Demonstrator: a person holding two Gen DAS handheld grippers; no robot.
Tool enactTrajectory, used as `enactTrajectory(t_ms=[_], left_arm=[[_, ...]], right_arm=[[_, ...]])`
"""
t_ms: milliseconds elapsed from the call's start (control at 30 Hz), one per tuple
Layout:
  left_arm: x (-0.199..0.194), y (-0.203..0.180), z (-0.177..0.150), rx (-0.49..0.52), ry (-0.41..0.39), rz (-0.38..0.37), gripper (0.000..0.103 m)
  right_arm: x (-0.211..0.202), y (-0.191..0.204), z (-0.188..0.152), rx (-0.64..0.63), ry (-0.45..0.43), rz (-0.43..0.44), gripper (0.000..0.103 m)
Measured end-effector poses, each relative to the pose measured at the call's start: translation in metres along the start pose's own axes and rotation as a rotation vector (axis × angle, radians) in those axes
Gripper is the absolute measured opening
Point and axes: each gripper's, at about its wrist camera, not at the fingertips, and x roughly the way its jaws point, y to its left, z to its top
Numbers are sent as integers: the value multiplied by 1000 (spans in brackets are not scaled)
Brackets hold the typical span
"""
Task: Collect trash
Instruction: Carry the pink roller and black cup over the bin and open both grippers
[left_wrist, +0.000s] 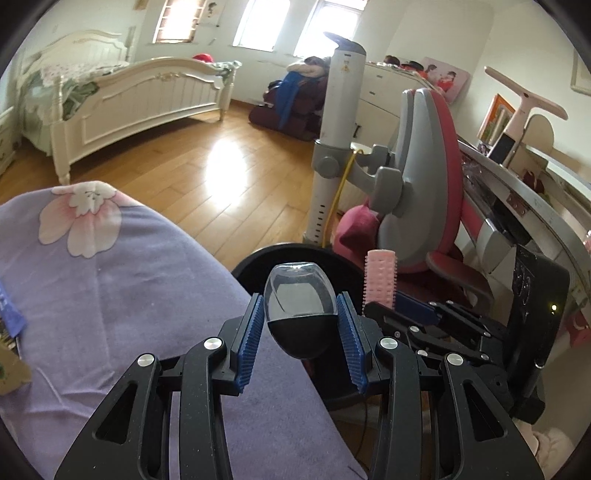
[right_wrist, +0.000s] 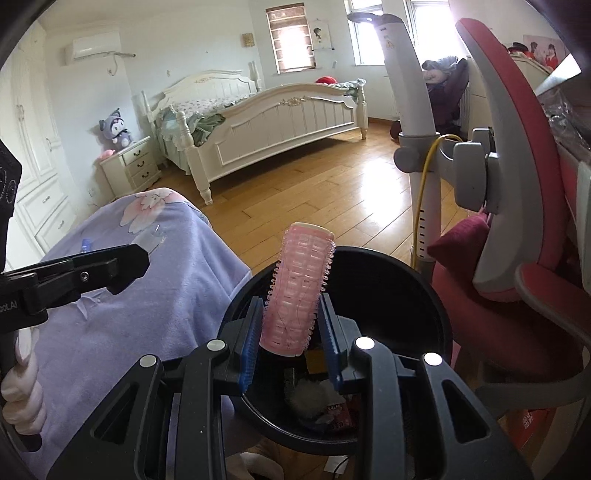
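My left gripper (left_wrist: 301, 314) is shut on a clear-and-black egg-shaped pencil sharpener (left_wrist: 300, 310), held over the near rim of a round black trash bin (left_wrist: 258, 258). My right gripper (right_wrist: 291, 328) is shut on an upright pink hair roller (right_wrist: 297, 288), right above the open black trash bin (right_wrist: 417, 295). Inside the bin lie wrappers and a grey fluffy wad (right_wrist: 306, 402). The roller (left_wrist: 380, 277) and the right gripper also show at the right of the left wrist view. The left gripper's finger (right_wrist: 110, 269) crosses the left of the right wrist view.
A lilac floral bedsheet (left_wrist: 129, 314) covers the bed edge left of the bin. A pink-and-grey chair (left_wrist: 421, 177), a white lamp pole with a yellow cable (left_wrist: 332, 147) and a cluttered desk (left_wrist: 517, 192) stand to the right. Wooden floor and a white bed (right_wrist: 277, 122) lie beyond.
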Motion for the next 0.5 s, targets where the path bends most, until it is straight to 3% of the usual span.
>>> enactTrajectory(t_ms=[467,500], left_arm=[[34,-26,8,49,55,-19,41],[34,-27,8,58,55,-13,48]], right_arm=[[10,-31,-16,37,36,-26,33],[10,-32,-16,38,37,-38,34]])
